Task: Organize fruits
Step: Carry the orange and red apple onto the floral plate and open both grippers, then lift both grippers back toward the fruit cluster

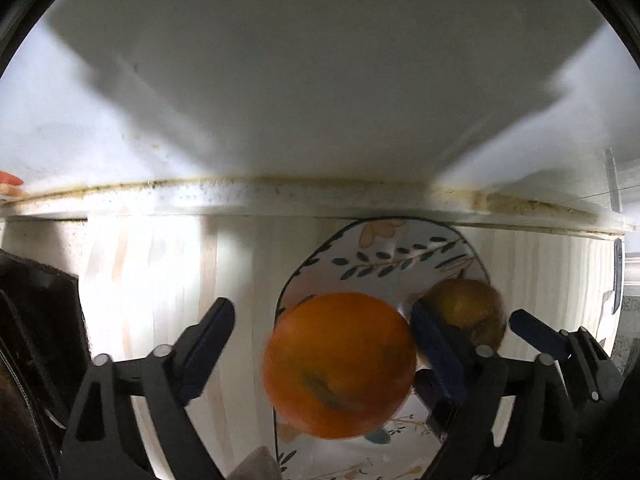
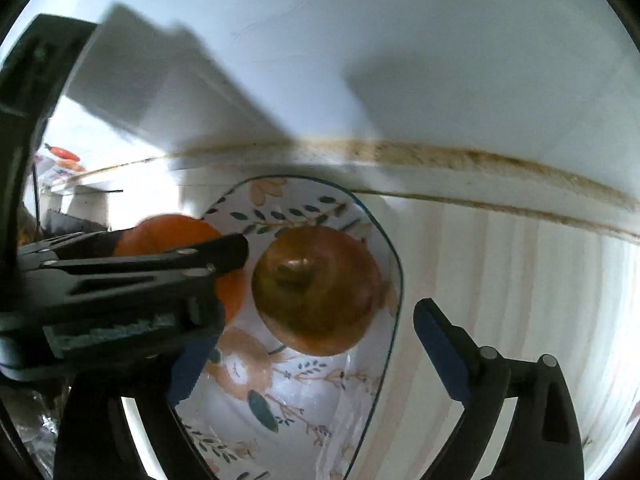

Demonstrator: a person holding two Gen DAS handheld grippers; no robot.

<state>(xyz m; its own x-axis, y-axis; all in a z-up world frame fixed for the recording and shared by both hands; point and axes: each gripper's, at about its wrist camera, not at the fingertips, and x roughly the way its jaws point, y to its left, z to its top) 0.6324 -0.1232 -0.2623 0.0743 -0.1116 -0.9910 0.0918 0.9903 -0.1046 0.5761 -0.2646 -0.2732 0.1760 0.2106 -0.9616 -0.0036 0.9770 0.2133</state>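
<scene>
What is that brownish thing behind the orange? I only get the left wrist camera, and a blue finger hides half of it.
Observer: The right wrist view shows it whole: a round brown-green fruit with a dimple on top, lying in the patterned plate.
Operator: Is there still room in the plate?
Observer: Yes. The part of the plate in front of that fruit is bare, showing a painted orange-brown figure.

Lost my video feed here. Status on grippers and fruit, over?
Left gripper open, astride orange. Right gripper open around brownish-yellow fruit. Both fruits on patterned plate. Grippers crowded side by side.
</scene>
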